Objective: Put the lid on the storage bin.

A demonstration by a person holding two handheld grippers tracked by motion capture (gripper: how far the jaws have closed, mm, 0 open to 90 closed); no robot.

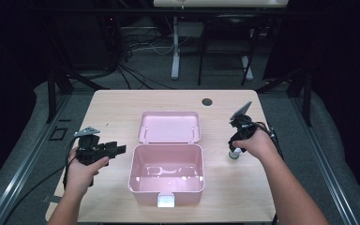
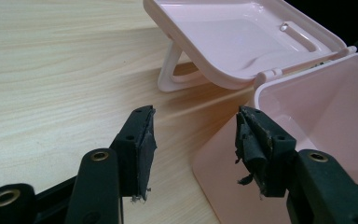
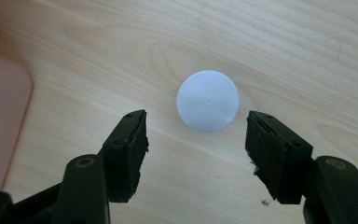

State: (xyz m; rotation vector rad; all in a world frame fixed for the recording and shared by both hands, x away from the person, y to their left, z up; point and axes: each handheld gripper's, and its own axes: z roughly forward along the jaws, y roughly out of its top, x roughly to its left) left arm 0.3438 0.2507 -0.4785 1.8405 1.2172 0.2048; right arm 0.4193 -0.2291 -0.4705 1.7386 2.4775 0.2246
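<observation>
High view, looking down: a pink plastic box [image 1: 166, 173] sits in the middle of the wooden surface [image 1: 112, 105], its hinged lid [image 1: 169, 126] thrown back flat behind it. The box is empty apart from reflections on its glossy floor (a white latch shows at its front edge).

The left tool [image 1: 120, 150] is held just left of the box, pointing toward it. From the left gripper view its jaws stand well apart with nothing between them; the right-hand pad [image 2: 254, 140] sits over the near corner of the box [image 2: 317, 121], though whether it touches is hard to tell. The lid [image 2: 242, 37] leans on its folded handle beyond.

The right tool [image 1: 236, 151] hangs to the right of the box, pointing straight down at a small white round-topped object [image 1: 235, 155]. In the right gripper view the jaws are spread wide, and the white disc-shaped top [image 3: 208, 100] lies on the surface just beyond them, not gripped.
</observation>
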